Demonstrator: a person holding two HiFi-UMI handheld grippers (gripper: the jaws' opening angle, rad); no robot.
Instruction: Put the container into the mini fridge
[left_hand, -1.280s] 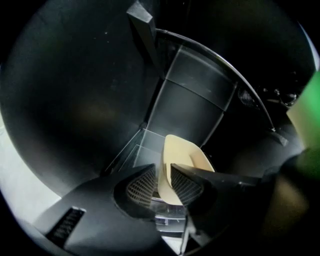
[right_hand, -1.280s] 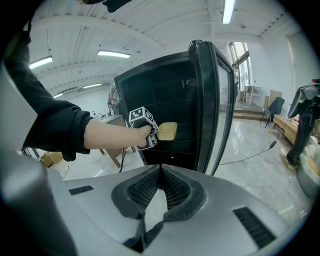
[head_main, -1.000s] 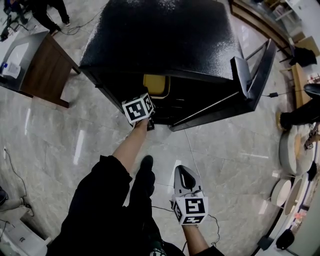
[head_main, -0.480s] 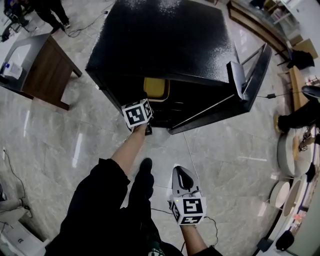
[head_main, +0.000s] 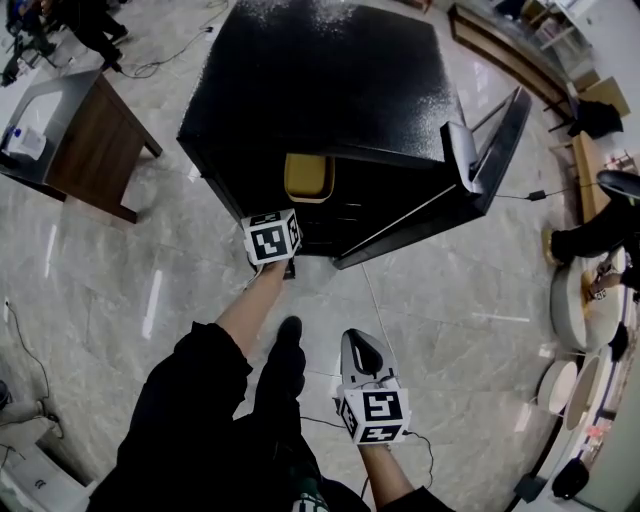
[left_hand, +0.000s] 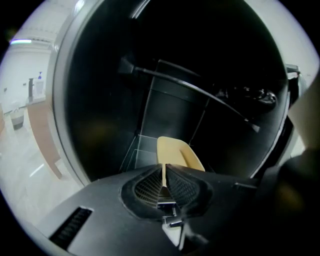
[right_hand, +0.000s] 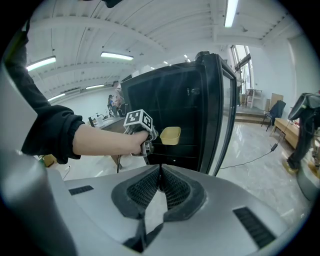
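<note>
The yellow container (head_main: 307, 176) sits on a shelf inside the open mini fridge (head_main: 320, 80), upper centre of the head view. The left gripper (left_hand: 164, 169) hangs at the fridge mouth just short of it, jaws drawn together on nothing. The right gripper (right_hand: 160, 174), low at centre, is likewise closed and empty.
</note>
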